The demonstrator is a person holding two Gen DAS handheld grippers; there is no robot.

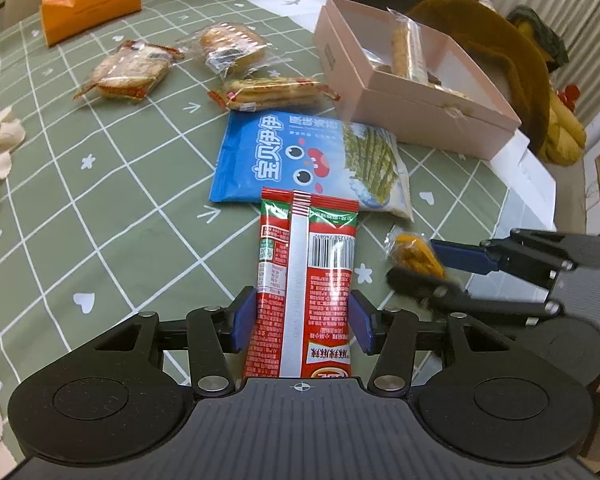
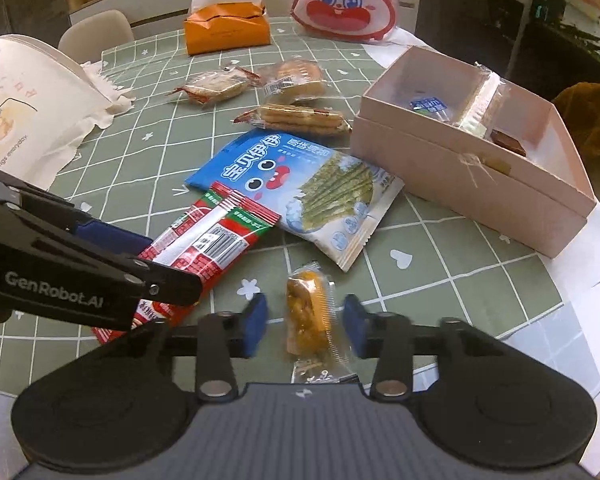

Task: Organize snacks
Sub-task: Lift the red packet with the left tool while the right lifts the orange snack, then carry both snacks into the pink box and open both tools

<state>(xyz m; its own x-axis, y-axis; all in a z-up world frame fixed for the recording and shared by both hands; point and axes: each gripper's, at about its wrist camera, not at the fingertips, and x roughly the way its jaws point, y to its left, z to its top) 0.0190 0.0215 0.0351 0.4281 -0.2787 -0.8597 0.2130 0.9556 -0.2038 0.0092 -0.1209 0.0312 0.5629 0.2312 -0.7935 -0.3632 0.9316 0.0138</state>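
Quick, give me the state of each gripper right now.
Left gripper: shut on the red snack packet, pads against both sides.
Right gripper: open around the small orange snack, gaps on both sides, not gripping.

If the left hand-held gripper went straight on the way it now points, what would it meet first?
Probably the blue seaweed snack bag, which lies just past the far end of the red packet between the left hand-held gripper fingers; depth is hard to judge.

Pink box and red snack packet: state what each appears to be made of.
Pink box: likely matte cardboard, with flat stiff walls, crisp folded edges and no glare. Red snack packet: probably glossy plastic film, with bright highlights, a printed barcode, a lengthwise back seam and a crimped end.
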